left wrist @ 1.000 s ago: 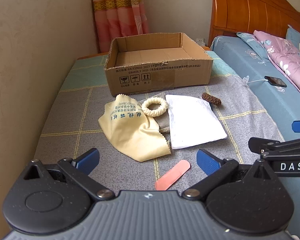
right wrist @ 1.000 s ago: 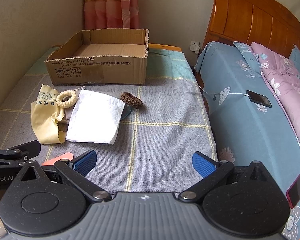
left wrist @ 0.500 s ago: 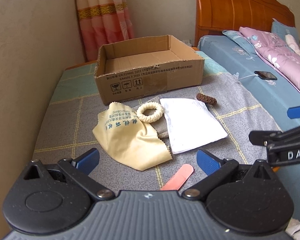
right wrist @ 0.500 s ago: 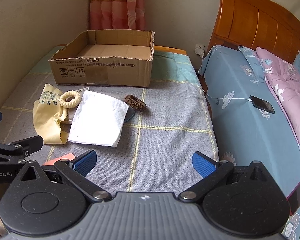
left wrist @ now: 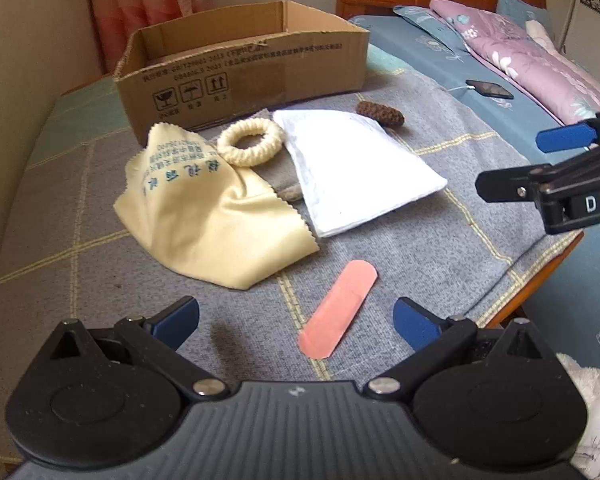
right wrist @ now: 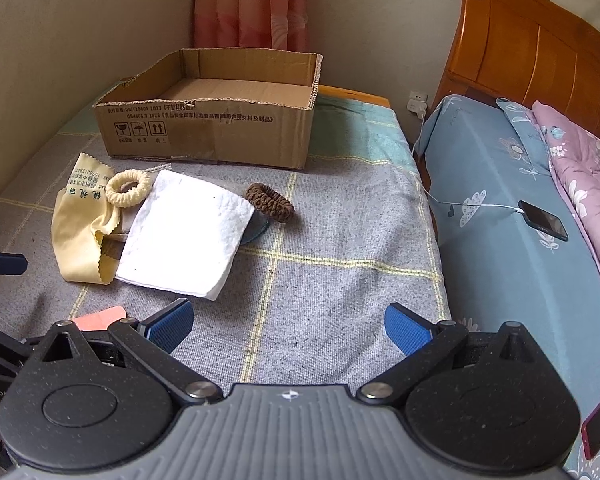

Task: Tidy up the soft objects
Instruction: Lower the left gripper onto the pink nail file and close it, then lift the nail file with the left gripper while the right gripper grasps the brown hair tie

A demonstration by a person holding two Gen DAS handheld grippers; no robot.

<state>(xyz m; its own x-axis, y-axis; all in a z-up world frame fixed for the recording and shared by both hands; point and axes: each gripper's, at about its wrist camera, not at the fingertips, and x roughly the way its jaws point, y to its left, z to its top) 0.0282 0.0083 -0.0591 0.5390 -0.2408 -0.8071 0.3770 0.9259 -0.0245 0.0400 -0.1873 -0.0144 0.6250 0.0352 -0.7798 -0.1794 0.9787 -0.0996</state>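
The left gripper [left wrist: 296, 322] hung wide open and empty over a pink adhesive bandage strip [left wrist: 338, 314]; the right gripper [right wrist: 288, 326], equally spread and empty, faced bare grey blanket [right wrist: 340, 280]. Beyond lay a yellow printed cloth [left wrist: 204, 216], white folded towel [left wrist: 352, 168], cream ring [left wrist: 250, 146] and brown scrunchie [right wrist: 270, 202], before an open cardboard box [right wrist: 220, 128] stamped "2023".

Left black two-finger gripper with blue pads [left wrist: 296, 320]: jaws spread wide, nothing held between them. Right black two-finger gripper with blue pads [right wrist: 288, 326]: jaws likewise spread wide, nothing held, positioned beside the left unit.
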